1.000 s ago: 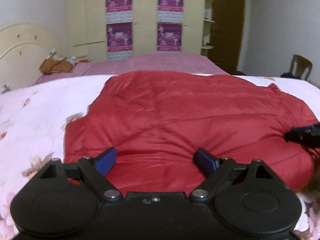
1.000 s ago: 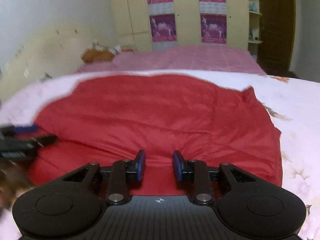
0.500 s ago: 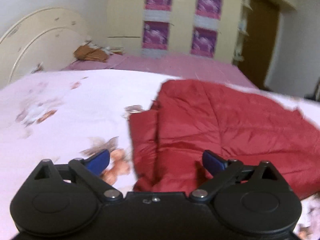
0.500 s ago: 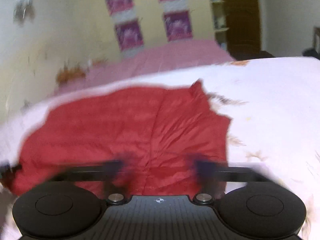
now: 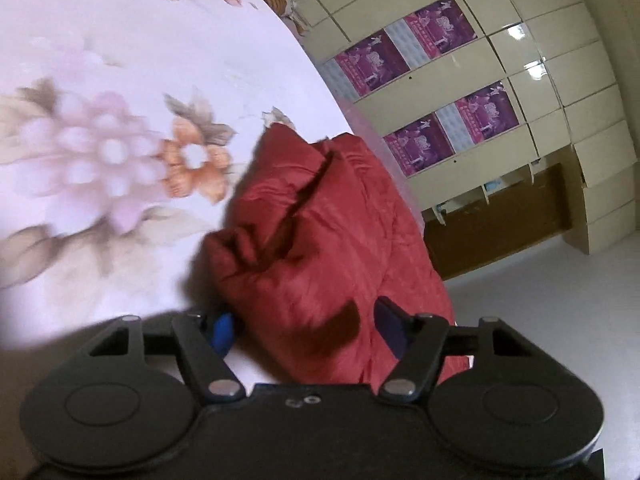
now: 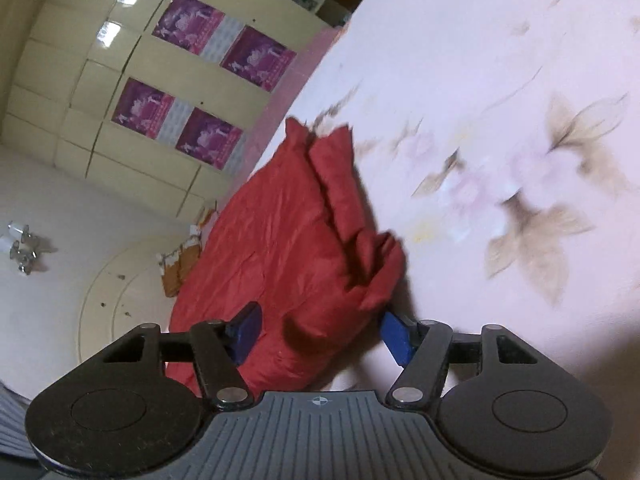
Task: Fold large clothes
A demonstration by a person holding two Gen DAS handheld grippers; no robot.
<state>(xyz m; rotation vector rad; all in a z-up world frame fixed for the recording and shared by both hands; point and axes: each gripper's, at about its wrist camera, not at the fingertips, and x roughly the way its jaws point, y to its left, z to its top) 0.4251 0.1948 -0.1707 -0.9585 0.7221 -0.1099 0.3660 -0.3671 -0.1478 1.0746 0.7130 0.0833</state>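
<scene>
- Lying on the floral bedspread (image 5: 100, 60), the red padded jacket (image 5: 320, 248) is folded into a thick bundle, its layered edge showing in both wrist views.
- Left gripper (image 5: 306, 326): fingers spread wide, one on each side of the jacket's near end, not closed on it.
- Right gripper (image 6: 320, 330): fingers likewise apart, straddling the jacket's (image 6: 288, 248) near corner.
- Beyond the bed, a cream wardrobe (image 6: 72, 92) carries purple posters (image 6: 188, 20).
</scene>
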